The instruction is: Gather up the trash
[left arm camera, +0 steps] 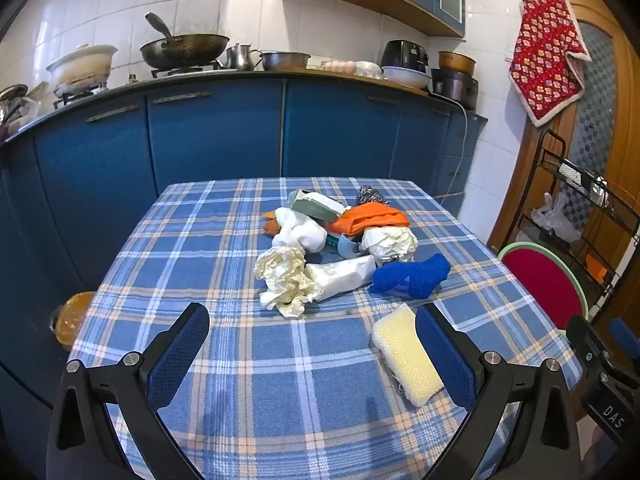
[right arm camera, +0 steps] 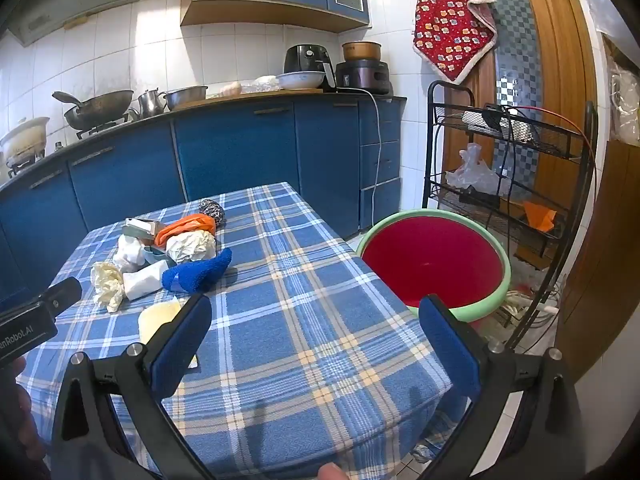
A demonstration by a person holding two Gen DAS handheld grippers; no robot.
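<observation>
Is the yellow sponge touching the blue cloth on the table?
Apart. In the left wrist view a strip of plaid tablecloth shows between the yellow sponge and the blue cloth; the sponge lies alone, nearer the camera.

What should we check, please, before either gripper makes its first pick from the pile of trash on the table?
1. Left gripper open and empty: ok.
2. Right gripper open and empty: ok.
3. Red basin beside the table, nothing seen inside: ok, though whether it is the bin, cannot tell.
4. Yellow sponge lies apart from the pile, close to the left gripper's right finger: ok for an easy first pick.
5. Crumpled paper, white packet and blue cloth touch one another at the pile's near edge: not ok for a clean single grab.
6. What lies under the orange bag: cannot tell.
</observation>
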